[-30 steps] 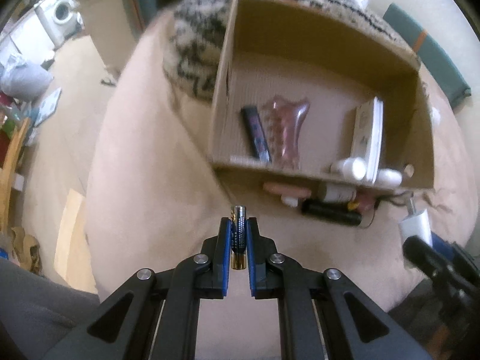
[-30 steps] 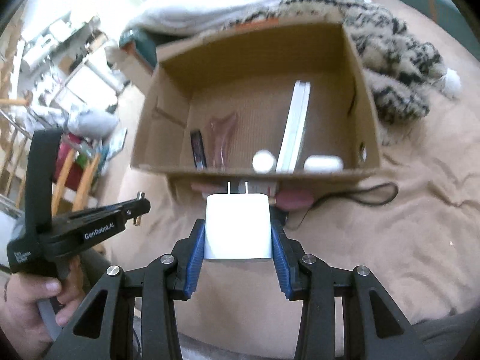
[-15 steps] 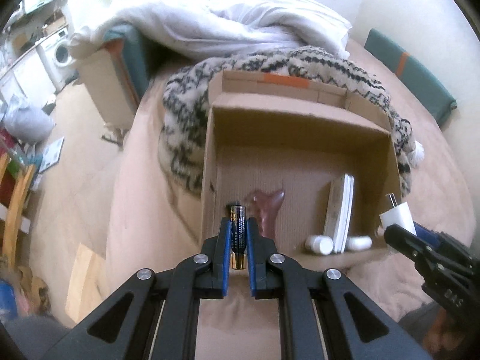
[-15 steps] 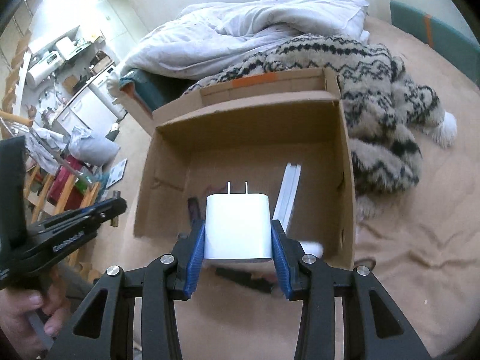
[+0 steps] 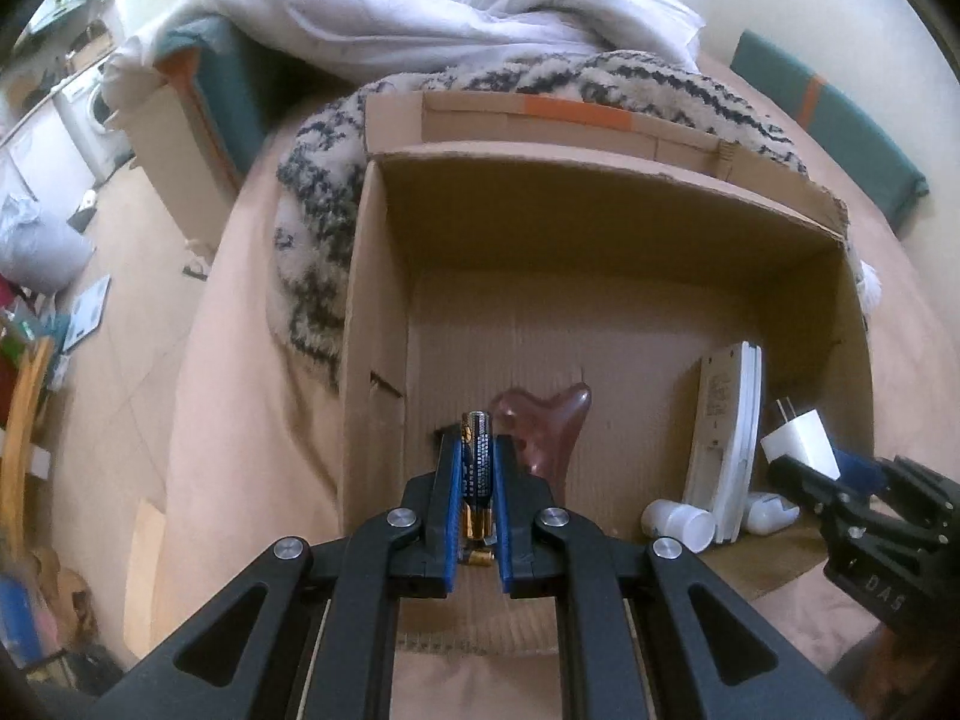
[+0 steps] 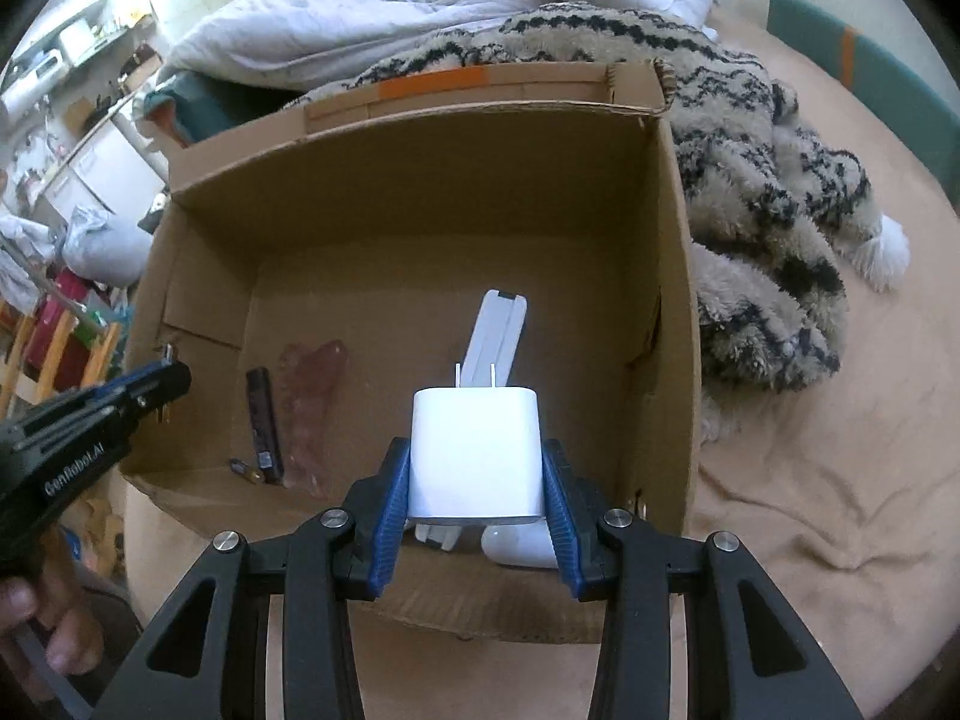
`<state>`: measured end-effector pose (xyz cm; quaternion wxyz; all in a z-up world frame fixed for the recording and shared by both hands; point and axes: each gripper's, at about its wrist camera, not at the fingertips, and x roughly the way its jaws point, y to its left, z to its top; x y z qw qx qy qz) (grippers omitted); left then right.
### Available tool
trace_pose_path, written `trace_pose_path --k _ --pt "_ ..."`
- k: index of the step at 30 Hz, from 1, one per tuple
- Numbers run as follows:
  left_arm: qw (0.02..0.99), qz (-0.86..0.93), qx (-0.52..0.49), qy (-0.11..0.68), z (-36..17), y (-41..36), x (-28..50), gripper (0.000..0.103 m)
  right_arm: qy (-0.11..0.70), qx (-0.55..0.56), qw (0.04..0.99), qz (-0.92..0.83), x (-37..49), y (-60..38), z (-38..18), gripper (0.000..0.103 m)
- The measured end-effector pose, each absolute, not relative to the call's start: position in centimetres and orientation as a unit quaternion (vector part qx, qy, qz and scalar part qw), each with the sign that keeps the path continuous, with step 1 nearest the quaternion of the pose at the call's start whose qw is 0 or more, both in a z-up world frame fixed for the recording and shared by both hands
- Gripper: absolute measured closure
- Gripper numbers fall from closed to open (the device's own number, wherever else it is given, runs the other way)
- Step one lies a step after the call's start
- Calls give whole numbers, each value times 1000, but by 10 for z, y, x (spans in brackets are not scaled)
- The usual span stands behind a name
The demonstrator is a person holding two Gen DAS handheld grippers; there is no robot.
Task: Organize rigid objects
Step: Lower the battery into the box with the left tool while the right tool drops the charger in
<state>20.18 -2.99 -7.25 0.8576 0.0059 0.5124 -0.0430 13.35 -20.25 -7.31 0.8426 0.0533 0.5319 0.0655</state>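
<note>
Both loads were over the cardboard box (image 5: 384,312), so the step in hand looked like the drop-off. The left gripper (image 5: 477,474) had its fingers shut tight on a battery (image 5: 477,456), held upright between the blue pads above the box's near left corner. The right gripper (image 6: 477,480) had its fingers part-open and clamped on the flanks of a white charger (image 6: 476,450), prongs pointing away, above the near right part of the box.

Already inside lay a pinkish clear plastic piece (image 5: 549,429), a white remote (image 5: 723,438) on its edge by the right wall, a white cap (image 5: 678,519), a white case (image 6: 519,546), a dark stick (image 6: 264,420) and another battery (image 6: 246,469) at the near left.

The next move probably called for lowering each gripper closer to the floor of the box, over a bare patch, and then spreading the fingers; the battery might roll once let go, and the charger would do best clear of the remote.

The box sat on a bed with a beige sheet (image 6: 840,480), against a patterned fleece blanket (image 6: 774,228) and a white duvet (image 5: 420,6). Beyond the bed's left edge was a cluttered room with a washing machine (image 5: 87,120).
</note>
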Motion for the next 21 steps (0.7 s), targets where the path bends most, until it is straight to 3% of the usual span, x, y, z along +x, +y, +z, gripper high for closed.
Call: trace_pose_path --k 21 --pt "855 -27 29 517 -88 -38 205 94 554 61 829 49 139 -202 -84 59"
